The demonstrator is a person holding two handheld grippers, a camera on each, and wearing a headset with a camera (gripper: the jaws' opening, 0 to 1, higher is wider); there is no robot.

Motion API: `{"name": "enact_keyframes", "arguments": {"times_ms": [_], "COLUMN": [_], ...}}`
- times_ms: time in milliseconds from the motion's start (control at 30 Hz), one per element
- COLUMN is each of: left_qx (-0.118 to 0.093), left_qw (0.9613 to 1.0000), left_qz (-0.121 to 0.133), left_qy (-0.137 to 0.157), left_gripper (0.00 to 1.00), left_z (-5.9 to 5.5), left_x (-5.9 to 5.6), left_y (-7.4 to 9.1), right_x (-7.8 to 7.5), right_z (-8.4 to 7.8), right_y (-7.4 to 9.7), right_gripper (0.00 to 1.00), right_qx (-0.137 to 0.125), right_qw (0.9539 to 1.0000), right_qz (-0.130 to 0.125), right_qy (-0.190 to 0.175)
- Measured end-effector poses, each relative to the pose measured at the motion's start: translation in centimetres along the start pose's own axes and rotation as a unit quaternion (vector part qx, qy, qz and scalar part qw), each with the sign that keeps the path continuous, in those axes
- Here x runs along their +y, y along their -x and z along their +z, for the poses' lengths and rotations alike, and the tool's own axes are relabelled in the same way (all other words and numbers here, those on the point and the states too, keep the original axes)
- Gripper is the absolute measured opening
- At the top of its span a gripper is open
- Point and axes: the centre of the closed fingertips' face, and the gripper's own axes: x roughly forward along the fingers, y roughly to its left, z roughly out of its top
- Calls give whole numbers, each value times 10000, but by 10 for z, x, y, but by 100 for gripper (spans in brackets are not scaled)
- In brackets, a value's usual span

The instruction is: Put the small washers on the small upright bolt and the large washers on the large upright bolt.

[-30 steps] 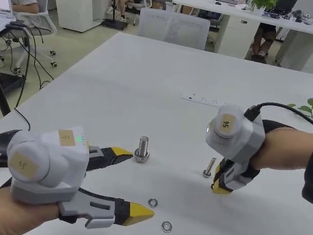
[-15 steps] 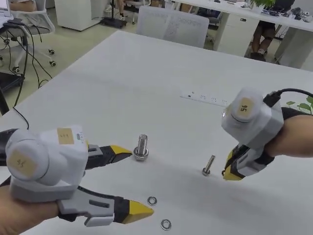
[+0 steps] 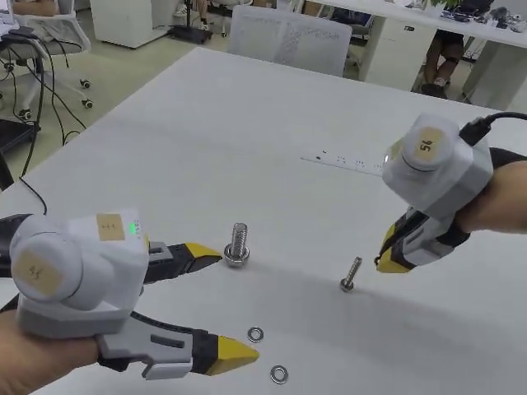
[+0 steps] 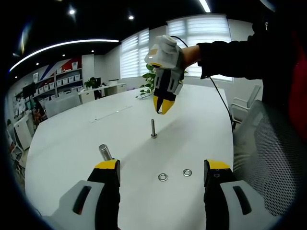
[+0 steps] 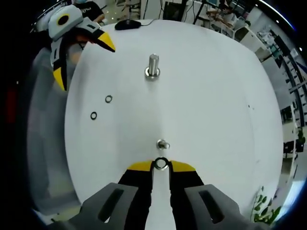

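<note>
My right gripper [image 5: 161,167] is shut on a silver washer [image 5: 158,162] and hangs just above and beside the small upright bolt [image 5: 163,143]. In the head view that gripper [image 3: 392,263] hovers to the right of the small bolt [image 3: 351,274]. The large upright bolt [image 3: 237,245] stands to the left, close to the upper fingertip of my open left gripper [image 3: 221,302]. Two loose washers [image 3: 255,334] [image 3: 279,374] lie on the table by its lower fingertip. The left gripper view has both washers [image 4: 163,177] [image 4: 187,172] just beyond the open jaws.
The white table [image 3: 247,148] stretches far ahead, with a power strip [image 3: 346,162] set into it behind the bolts. An office chair [image 3: 288,37] stands at the far edge. Desks and seated people are farther back.
My right gripper has lifted and drifted up and to the right, away from the small bolt, still holding the washer. The left gripper has stayed put.
</note>
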Motion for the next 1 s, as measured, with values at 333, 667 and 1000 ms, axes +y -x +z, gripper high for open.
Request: {"name": "enact_keyframes", "arguments": {"times_ms": [333, 667, 1000], "left_qx": [-5, 15, 44], "left_qw": [10000, 10000, 9999], "left_qz": [12, 21, 8], "left_qy": [37, 64, 96], "left_gripper": [71, 71, 71], "left_z": [-2, -4, -6], "left_x": [0, 2, 4], "left_y": [1, 0, -2], "right_x": [-3, -5, -9], "right_z": [9, 16, 14], "right_y": [-6, -13, -20], "right_gripper": [13, 13, 14], "right_qx": [-2, -18, 39], "right_qw": [9999, 9997, 9996], "right_qz": [24, 84, 139], "right_qy": [149, 222, 234]}}
